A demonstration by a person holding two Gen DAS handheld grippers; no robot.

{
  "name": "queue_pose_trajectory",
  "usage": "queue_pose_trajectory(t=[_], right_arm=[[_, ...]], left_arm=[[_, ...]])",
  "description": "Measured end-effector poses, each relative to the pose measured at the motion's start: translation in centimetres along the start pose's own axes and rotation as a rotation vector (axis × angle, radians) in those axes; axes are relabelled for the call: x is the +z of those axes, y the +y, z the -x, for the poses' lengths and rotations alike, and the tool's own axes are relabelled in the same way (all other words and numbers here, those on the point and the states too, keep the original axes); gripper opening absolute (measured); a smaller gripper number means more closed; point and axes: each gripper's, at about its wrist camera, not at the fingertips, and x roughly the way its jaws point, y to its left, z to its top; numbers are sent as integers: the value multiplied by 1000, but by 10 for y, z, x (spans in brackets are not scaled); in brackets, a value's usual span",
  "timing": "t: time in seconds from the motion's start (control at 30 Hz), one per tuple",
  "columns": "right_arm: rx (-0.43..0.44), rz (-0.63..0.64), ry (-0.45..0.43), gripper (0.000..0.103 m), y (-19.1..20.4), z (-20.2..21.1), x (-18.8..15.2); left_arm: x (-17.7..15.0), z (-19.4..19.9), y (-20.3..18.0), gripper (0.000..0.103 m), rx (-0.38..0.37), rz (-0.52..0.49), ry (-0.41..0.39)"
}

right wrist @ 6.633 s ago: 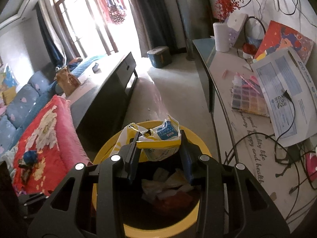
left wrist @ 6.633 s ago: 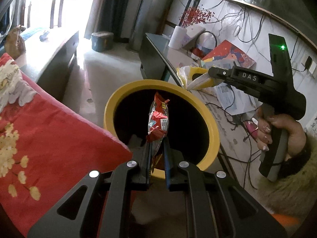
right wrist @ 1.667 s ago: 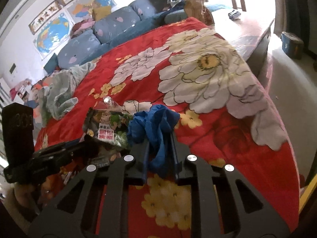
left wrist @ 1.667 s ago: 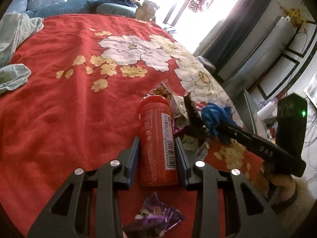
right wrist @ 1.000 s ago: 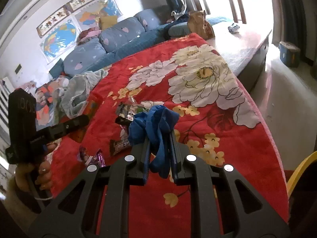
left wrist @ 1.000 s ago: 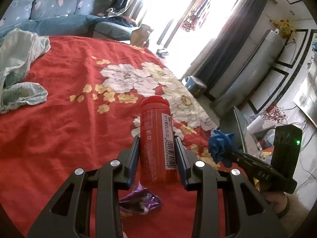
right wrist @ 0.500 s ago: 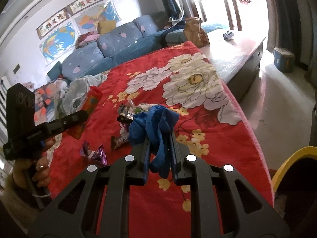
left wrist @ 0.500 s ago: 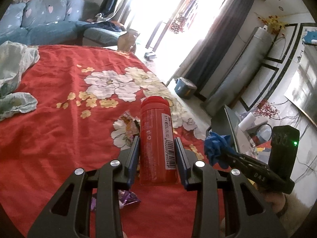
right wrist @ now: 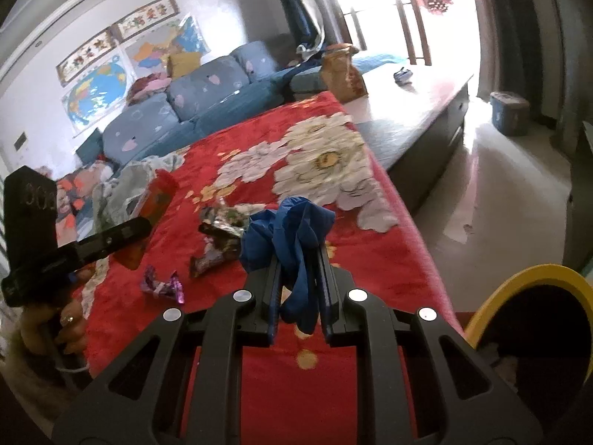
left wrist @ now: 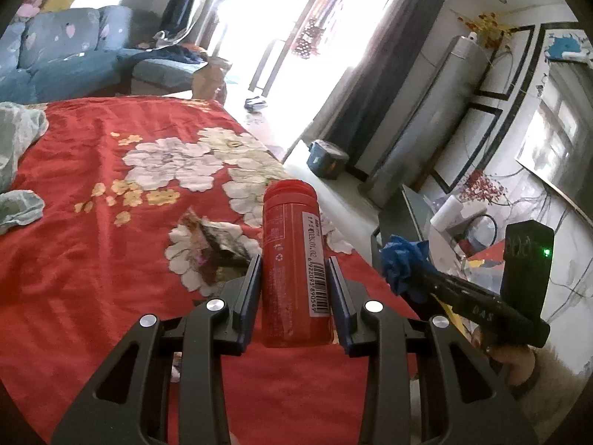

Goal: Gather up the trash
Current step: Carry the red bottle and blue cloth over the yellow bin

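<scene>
Two loads in hand, both lifted off the red bedspread (right wrist: 370,252). Left gripper (left wrist: 294,285) clamped on upright red bottle (left wrist: 292,267); right gripper (right wrist: 298,278) nearly closed, pinching crumpled blue glove (right wrist: 289,237). Carrying step, judged from yellow-rimmed bin (right wrist: 530,315) at four o'clock in the right view. Next: swing both over the rim, open wide, drop. Still on bed, around ten o'clock of the glove: foil wrappers (right wrist: 222,222) and purple candy wrapper (right wrist: 163,285).
</scene>
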Motion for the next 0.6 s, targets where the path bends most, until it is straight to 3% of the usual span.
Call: queue_pose_trajectory(t=[0.6], right_arm=[[-186,-107,-98,12,-65,64,-9]], left_arm=[[-17,-38,-80,33,-113,-144,78]])
